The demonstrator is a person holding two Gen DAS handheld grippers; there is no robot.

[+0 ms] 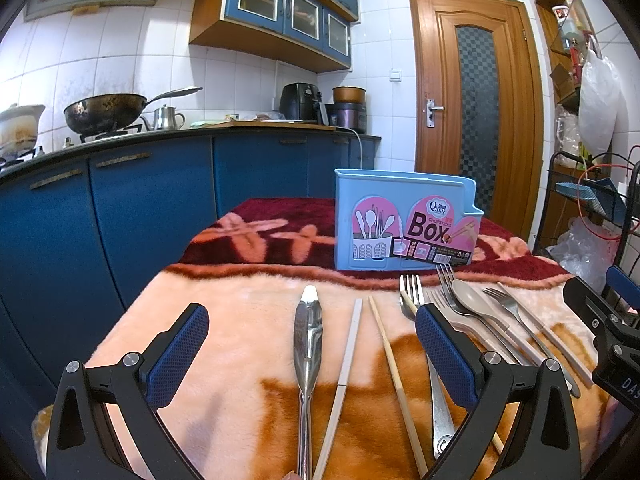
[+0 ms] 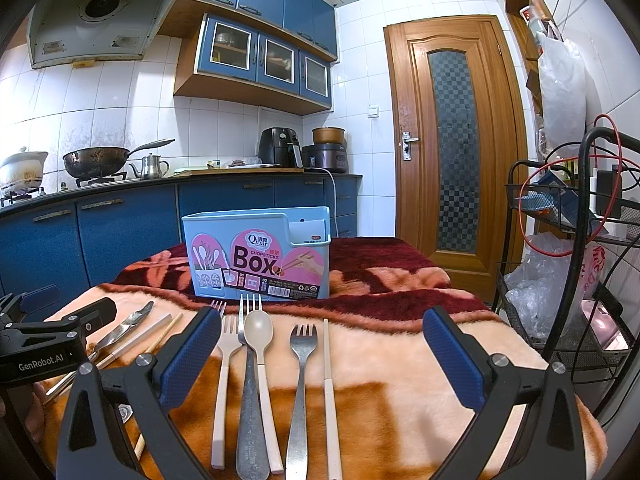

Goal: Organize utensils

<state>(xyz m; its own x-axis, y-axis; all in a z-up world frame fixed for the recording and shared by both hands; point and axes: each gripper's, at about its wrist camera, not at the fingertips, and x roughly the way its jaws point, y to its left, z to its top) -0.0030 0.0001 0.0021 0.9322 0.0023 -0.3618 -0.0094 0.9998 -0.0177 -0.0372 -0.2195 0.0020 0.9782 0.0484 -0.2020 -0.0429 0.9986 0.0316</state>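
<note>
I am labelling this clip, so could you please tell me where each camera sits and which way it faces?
Left wrist view: sits on the left tool, low over the blanket, facing the blue box and the kitchen counter; its own open fingers show, and the right tool at the right edge.
Right wrist view: sits on the right tool, facing the same box and the door; its open fingers show, and the left tool at the left edge.
Shared: box, utensils, blanket.
</note>
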